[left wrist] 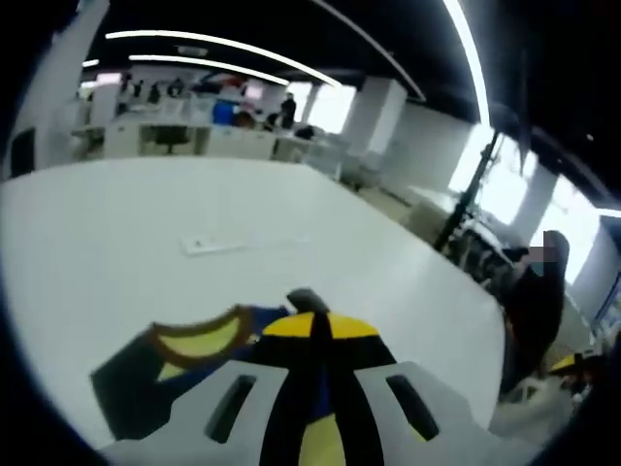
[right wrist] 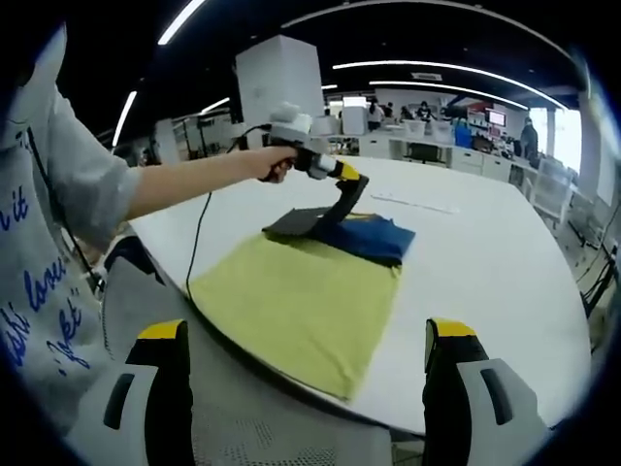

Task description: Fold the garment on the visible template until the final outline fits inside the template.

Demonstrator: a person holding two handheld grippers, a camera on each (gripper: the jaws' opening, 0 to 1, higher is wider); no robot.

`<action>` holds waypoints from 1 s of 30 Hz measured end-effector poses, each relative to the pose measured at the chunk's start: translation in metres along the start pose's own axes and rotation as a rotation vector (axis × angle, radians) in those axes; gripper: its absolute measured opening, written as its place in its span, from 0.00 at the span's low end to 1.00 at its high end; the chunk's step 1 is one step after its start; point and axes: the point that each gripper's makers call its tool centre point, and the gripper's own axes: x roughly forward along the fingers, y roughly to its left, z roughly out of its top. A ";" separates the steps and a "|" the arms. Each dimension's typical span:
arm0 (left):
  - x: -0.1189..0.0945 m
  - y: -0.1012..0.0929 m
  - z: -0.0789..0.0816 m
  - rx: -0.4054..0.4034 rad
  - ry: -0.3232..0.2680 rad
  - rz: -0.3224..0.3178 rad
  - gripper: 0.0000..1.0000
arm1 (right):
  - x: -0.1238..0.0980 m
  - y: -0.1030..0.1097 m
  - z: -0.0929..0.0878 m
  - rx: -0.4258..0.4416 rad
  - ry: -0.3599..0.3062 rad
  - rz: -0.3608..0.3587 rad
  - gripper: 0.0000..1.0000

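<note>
Left claw (right wrist: 342,199) grips garment (right wrist: 364,233); its contact point is hidden.

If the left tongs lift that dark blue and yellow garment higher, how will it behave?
Probably floppy: the dark blue and yellow fabric garment rises in a peak under the left tongs while the rest lies flat. Likely light, since one pinch lifts it. It may drag across the yellow mat.

Ahead of me spreads a big white table (left wrist: 243,252), its rounded edge toward six o'clock in my right gripper view. Long ceiling light strips (left wrist: 223,44) run across a dark ceiling. At twelve o'clock stand white desks (left wrist: 194,136) and a white pillar (left wrist: 374,116). Bright windows (left wrist: 505,184) glow at three o'clock in my left gripper view.
</note>
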 end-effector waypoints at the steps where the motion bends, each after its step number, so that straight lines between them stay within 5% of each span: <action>1: 0.003 -0.002 -0.003 -0.004 0.006 -0.003 0.00 | 0.000 0.000 -0.001 0.000 0.003 0.002 1.00; 12: 0.026 -0.008 -0.040 -0.029 0.081 -0.016 0.00 | -0.001 -0.001 -0.006 0.001 0.025 0.014 1.00; 30: 0.053 -0.017 -0.077 -0.058 0.177 -0.022 0.00 | -0.003 -0.012 -0.014 0.017 0.042 0.010 1.00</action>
